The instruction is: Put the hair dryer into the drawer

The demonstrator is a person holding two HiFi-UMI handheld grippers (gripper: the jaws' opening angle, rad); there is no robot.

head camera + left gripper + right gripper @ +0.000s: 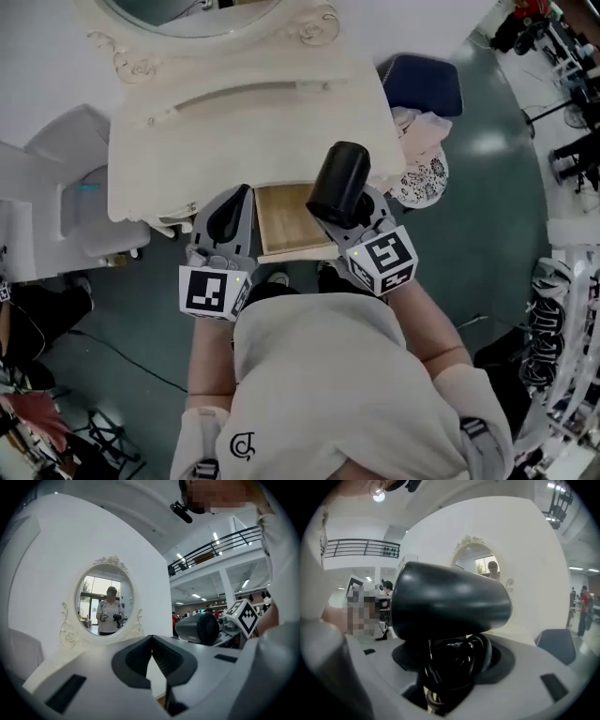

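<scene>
Now right tongs [345, 217] clamp the dryer [339, 180] at 2 o'clock of the pulled-out drawer [284, 223]; left tongs [232, 208], at 9 o'clock, seem closed, empty.

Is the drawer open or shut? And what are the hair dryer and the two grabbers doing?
drawer: open, bare wooden bottom showing.
hair dryer: held in the air, cord coiled by its handle.
right gripper: fingers shut on the hair dryer.
left gripper: fingers together, holding nothing.
</scene>
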